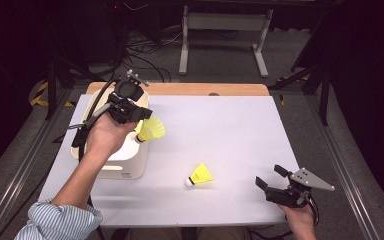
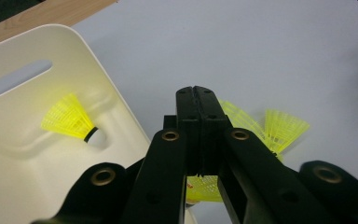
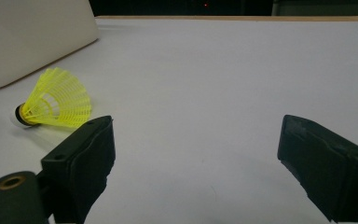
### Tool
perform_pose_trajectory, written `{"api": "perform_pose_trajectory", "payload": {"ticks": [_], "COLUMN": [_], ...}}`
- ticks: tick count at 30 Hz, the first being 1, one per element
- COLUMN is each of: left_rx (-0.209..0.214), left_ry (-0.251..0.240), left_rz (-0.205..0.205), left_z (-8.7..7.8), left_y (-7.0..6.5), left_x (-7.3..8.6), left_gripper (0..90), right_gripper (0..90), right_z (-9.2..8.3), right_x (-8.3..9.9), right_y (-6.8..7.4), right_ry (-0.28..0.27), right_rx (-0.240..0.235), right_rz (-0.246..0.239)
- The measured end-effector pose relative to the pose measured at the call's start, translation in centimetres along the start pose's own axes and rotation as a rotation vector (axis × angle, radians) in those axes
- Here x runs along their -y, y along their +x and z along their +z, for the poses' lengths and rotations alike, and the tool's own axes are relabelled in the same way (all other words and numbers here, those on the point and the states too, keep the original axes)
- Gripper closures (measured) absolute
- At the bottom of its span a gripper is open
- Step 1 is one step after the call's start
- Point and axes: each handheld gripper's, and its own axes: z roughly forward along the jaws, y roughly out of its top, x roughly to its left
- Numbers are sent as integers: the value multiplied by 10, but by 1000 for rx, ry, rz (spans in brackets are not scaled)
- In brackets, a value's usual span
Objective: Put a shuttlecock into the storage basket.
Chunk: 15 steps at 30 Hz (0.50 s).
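Left tongs (image 1: 141, 119), clamped on a shuttlecock (image 1: 151, 130), hung over the bin (image 1: 130, 167) rim, upper left. Right tongs (image 1: 270, 176) gaped, lower right; I judged release next.

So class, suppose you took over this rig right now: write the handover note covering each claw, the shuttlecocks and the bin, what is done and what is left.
Left claw: shut on a yellow shuttlecock, held over the cream bin, at its right edge.
Right claw: open, holding nothing, at the near right of the white table.
Done: one shuttlecock in the bin.
Left: probably release the held one into the bin, then fetch the loose shuttlecock lying on its side on the table between the bin and the right claw.
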Motion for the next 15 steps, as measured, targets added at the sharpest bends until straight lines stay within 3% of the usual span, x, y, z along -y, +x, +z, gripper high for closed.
{"api": "perform_pose_trajectory", "payload": {"ticks": [15], "left_rx": [-42], "left_ry": [15], "left_rz": [-33], "left_z": [1], "left_y": [17], "left_x": [8], "left_gripper": [900], "right_gripper": [119], "right_z": [0], "right_x": [0], "right_y": [0], "right_ry": [0], "right_rx": [2], "right_rz": [-2]}}
